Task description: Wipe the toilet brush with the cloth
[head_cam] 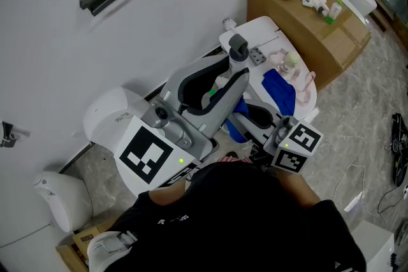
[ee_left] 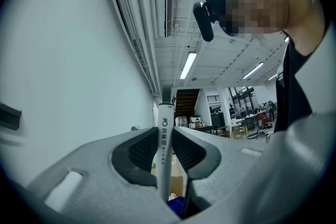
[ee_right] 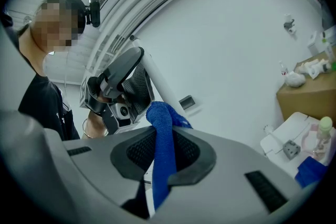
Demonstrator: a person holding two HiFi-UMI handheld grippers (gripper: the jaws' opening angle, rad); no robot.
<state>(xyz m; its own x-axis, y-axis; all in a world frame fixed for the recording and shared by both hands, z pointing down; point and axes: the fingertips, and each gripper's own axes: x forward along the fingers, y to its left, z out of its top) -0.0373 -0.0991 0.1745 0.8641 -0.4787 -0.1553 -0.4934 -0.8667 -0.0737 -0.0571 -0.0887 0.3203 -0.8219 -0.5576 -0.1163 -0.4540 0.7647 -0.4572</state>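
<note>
The toilet brush (ee_left: 165,113) is a slim, smooth white plastic rod with dark print and a grey tip. It stands upright between the ribbed black pads of the left gripper (ee_left: 166,136), whose tongs pinch it. The cloth (ee_right: 164,118), a nubby blue terry strip, hangs folded through the right gripper (ee_right: 164,139), its tongs pressed onto the fabric. The cloth's top bulges up close to the brush's white shaft, though whether they touch I cannot tell. In the head view both tools sit near the centre, the right one at about 4 o'clock from the left. At 2 o'clock a glossy white stand (head_cam: 271,32) carries a grey drilled block (head_cam: 257,56), a small bottle (head_cam: 291,60) and a blue rag (head_cam: 280,91). Beyond it, at 1 o'clock, a closed cardboard box (head_cam: 319,35) bears white odds and ends. The floor (head_cam: 363,105) is pale veined stone, and the wall (head_cam: 159,3) is plain white.
</note>
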